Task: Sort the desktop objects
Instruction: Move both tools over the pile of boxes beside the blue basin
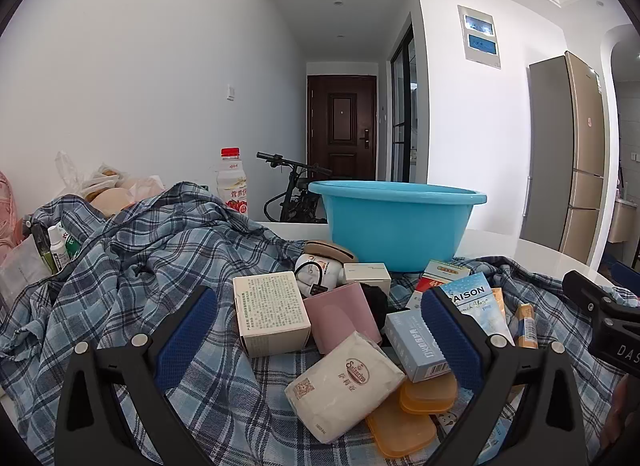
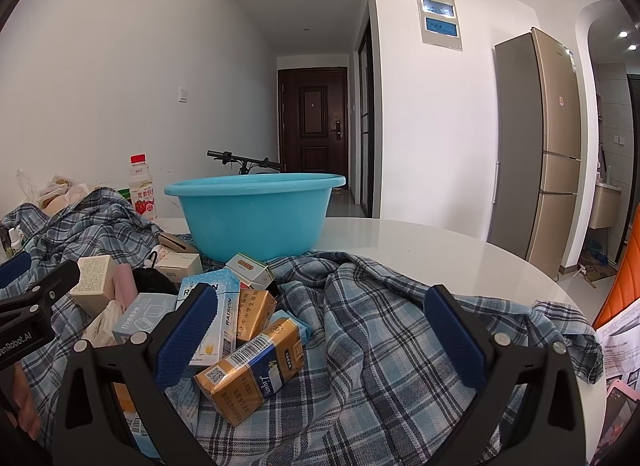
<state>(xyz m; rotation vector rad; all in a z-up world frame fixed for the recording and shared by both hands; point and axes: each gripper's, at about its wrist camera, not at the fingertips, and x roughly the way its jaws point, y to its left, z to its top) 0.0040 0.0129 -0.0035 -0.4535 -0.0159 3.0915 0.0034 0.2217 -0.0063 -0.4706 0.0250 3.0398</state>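
A pile of small objects lies on a blue plaid cloth on the white table. My left gripper is open and empty, hovering over a white printed box, a pink cup, a tissue pack, a light blue box and orange lids. A blue basin stands behind the pile. My right gripper is open and empty above the cloth, with a gold carton and a RAISON box by its left finger. The basin also shows in the right wrist view.
A red-capped drink bottle stands behind the cloth, with plastic bags and small bottles at far left. The bare white tabletop extends right of the basin. Papers lie at the right edge. A fridge and bicycle stand beyond.
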